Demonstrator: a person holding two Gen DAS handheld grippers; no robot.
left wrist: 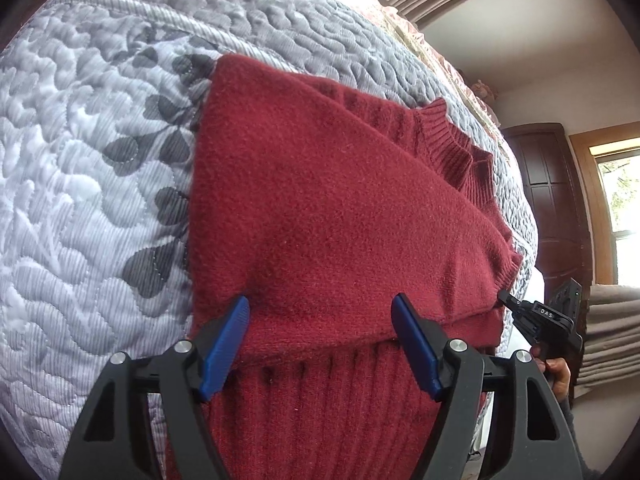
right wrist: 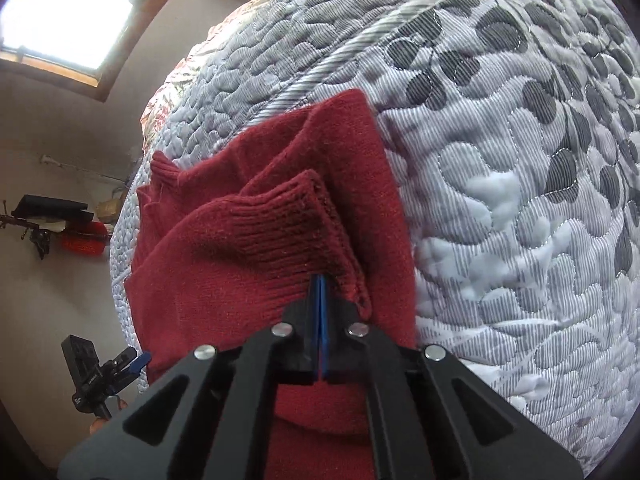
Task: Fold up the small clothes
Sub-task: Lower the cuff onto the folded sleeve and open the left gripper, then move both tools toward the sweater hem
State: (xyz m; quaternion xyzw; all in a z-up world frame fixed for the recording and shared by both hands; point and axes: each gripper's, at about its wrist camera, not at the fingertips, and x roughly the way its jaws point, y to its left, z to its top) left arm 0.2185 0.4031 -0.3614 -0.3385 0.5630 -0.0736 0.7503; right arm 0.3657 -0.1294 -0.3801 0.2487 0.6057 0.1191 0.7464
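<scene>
A dark red knitted sweater (left wrist: 320,208) lies partly folded on a grey quilted bedspread (left wrist: 80,200), close to the edge of the bed nearest the person, and its ribbed hem hangs down over this edge. The left gripper (left wrist: 320,344) is above the folded edge of the sweater with its blue fingers (left wrist: 224,344) spread wide, holding nothing. The right gripper (right wrist: 320,296) has its fingers pressed together on the ribbed cuff (right wrist: 304,232) of one sleeve, which lies over the body of the sweater.
</scene>
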